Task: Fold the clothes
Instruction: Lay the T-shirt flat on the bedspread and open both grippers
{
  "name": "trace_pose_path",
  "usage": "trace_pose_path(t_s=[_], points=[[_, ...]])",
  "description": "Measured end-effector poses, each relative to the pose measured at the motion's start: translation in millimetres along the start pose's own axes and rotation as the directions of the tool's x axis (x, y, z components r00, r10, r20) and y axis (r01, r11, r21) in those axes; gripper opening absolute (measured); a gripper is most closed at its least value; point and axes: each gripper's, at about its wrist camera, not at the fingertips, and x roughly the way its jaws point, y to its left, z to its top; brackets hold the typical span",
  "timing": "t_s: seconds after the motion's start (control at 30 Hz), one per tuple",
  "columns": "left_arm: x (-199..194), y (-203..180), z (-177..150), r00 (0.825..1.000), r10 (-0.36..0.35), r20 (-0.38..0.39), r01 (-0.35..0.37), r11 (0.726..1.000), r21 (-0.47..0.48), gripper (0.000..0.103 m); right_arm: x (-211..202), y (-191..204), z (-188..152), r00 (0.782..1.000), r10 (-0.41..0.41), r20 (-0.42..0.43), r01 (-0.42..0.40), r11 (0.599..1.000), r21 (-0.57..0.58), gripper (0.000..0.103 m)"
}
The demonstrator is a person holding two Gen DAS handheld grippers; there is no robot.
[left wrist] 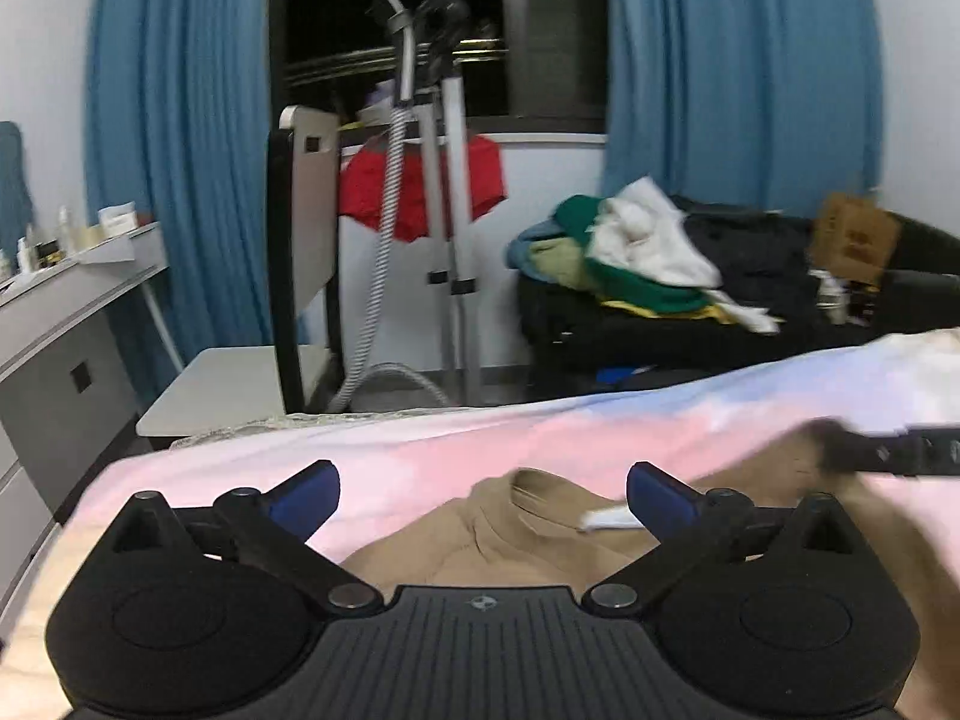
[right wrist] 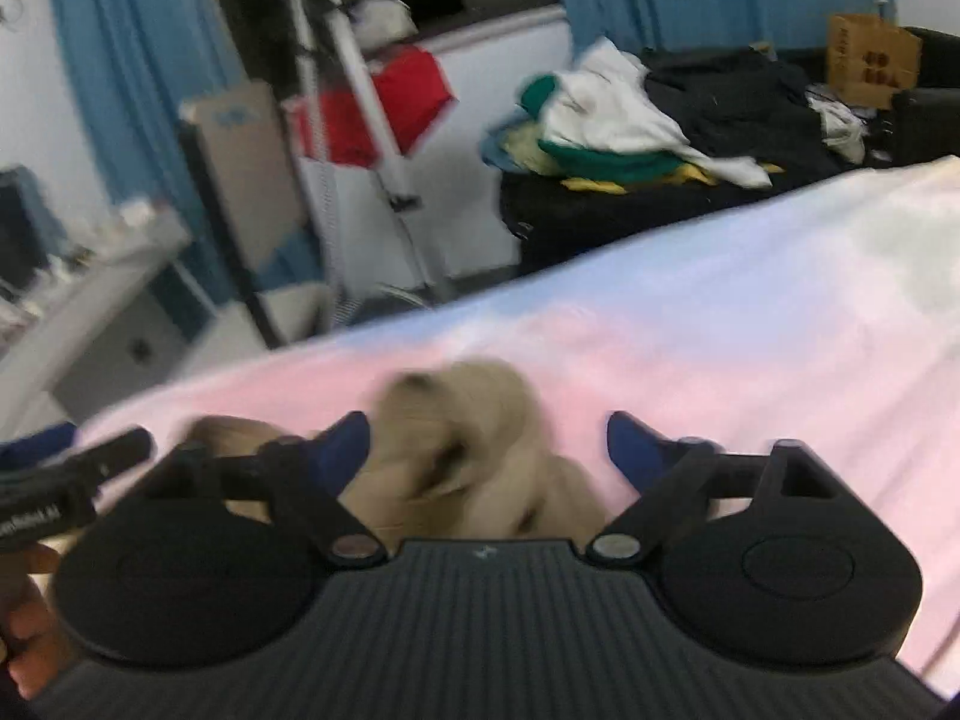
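Observation:
A tan turtleneck garment (left wrist: 510, 534) lies on the pink and blue bedsheet (left wrist: 420, 450), its collar pointing away from me, a white label showing inside. My left gripper (left wrist: 483, 495) is open and empty, its blue-padded fingers either side of the collar, just above it. In the right wrist view the same tan garment (right wrist: 480, 450) lies bunched and blurred on the sheet (right wrist: 720, 330). My right gripper (right wrist: 487, 450) is open and empty over it. The right gripper also shows at the right edge of the left wrist view (left wrist: 888, 450).
A pile of white, green and yellow clothes (left wrist: 630, 252) lies on a black sofa (left wrist: 720, 312) beyond the bed. A garment steamer stand (left wrist: 444, 192) with a red garment, a chair (left wrist: 288, 300) and a grey desk (left wrist: 72, 324) stand to the left. Blue curtains hang behind.

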Motion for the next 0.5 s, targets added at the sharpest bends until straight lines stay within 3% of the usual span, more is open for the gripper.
trace_pose_path(t_s=[0.13, 0.27, 0.3, 0.4, 0.5], points=[[-85.8, 21.7, -6.6, 0.997, -0.065, 0.030, 0.068, 0.995, -0.079, 0.102, -59.4, 13.8, -13.0, 0.998, 0.054, 0.027, -0.055, 0.998, 0.042, 0.087], [-166.4, 69.0, -36.1, 0.993, -0.064, 0.095, 0.085, 0.968, -0.235, 0.102, -127.3, 23.7, -44.5, 0.995, 0.097, 0.039, -0.101, 0.990, 0.103, 0.087], [-187.1, 84.5, -47.7, 0.991, -0.036, 0.132, 0.074, 0.953, -0.294, 0.102, -144.1, 25.9, -53.0, 0.994, 0.102, 0.039, -0.106, 0.988, 0.114, 0.087], [-219.5, 122.9, -80.2, 0.990, 0.025, 0.142, 0.041, 0.894, -0.446, 0.102, -197.5, 29.0, -86.7, 0.989, 0.133, 0.058, -0.140, 0.979, 0.147, 0.087], [-222.3, 158.7, -106.9, 0.997, 0.016, 0.076, 0.033, 0.801, -0.597, 0.098, -244.9, 25.1, -122.3, 0.981, 0.173, 0.088, -0.187, 0.964, 0.189, 0.087]])
